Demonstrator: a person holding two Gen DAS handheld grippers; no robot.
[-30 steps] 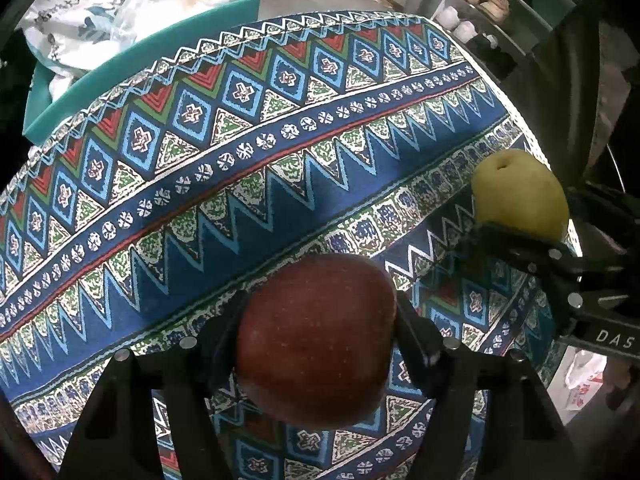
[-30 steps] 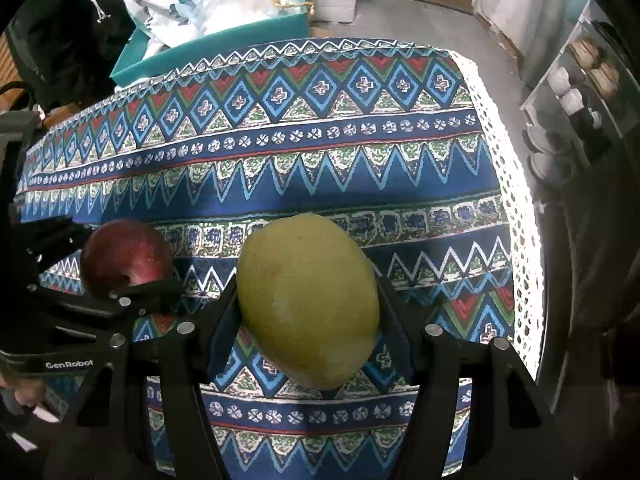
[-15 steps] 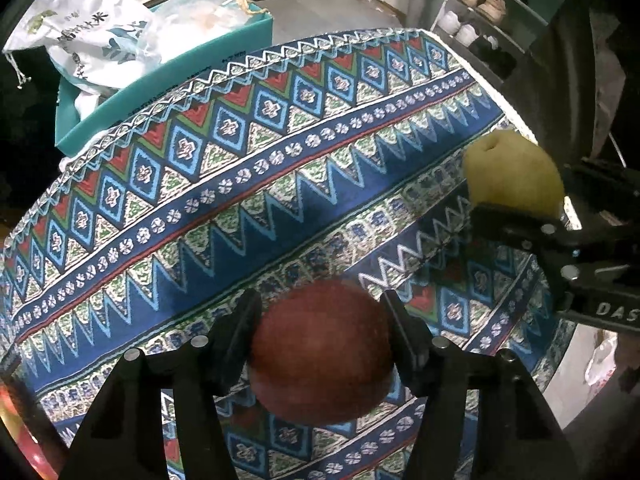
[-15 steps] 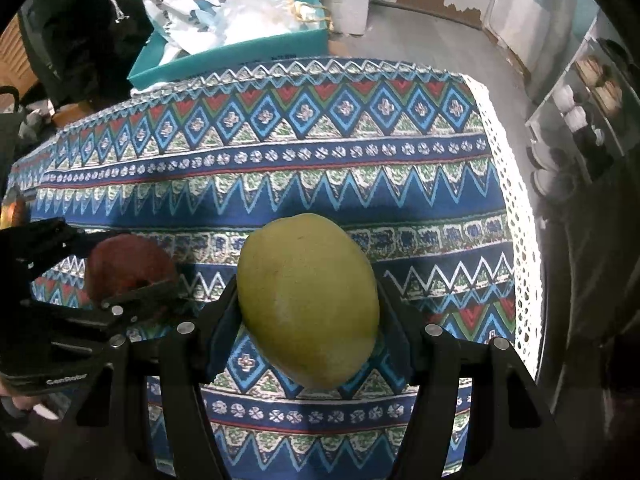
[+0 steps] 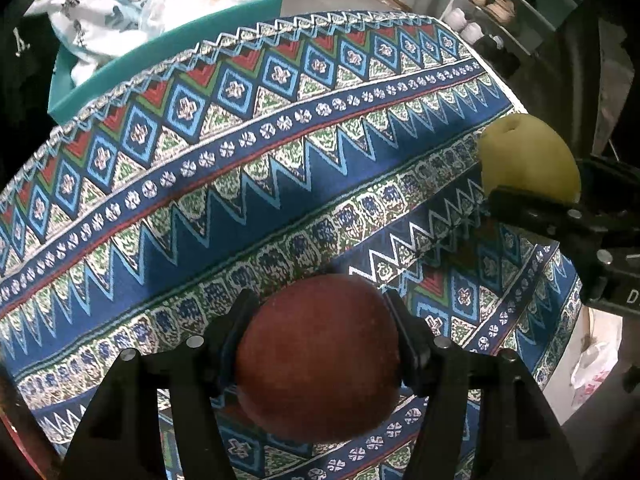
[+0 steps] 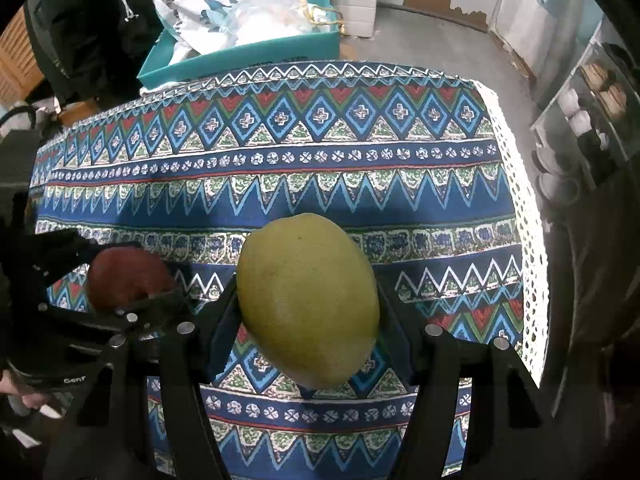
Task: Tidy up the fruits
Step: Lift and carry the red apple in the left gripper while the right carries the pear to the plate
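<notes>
A dark red apple (image 5: 316, 356) sits between the pads of my left gripper (image 5: 318, 300), held above the patterned tablecloth (image 5: 240, 184); the jaws are opening slightly while still touching it. My right gripper (image 6: 306, 292) is shut on a yellow-green mango (image 6: 308, 300), also held above the cloth. In the left wrist view the mango (image 5: 528, 160) shows at the right edge in the right gripper's fingers (image 5: 536, 212). The right wrist view shows the apple (image 6: 128, 276) at lower left inside the left gripper's fingers (image 6: 156, 308).
A teal box (image 6: 240, 60) with plastic bags (image 6: 208, 8) stands beyond the table's far edge. The cloth's white lace border (image 6: 524, 240) marks the right table edge. A shoe rack (image 6: 592, 92) stands on the floor at right. A person's hand (image 6: 16, 388) grips the left tool.
My left gripper has shifted a little across the cloth with the apple, and its jaws have narrowed onto the fruit. My right gripper has kept still with the mango.
</notes>
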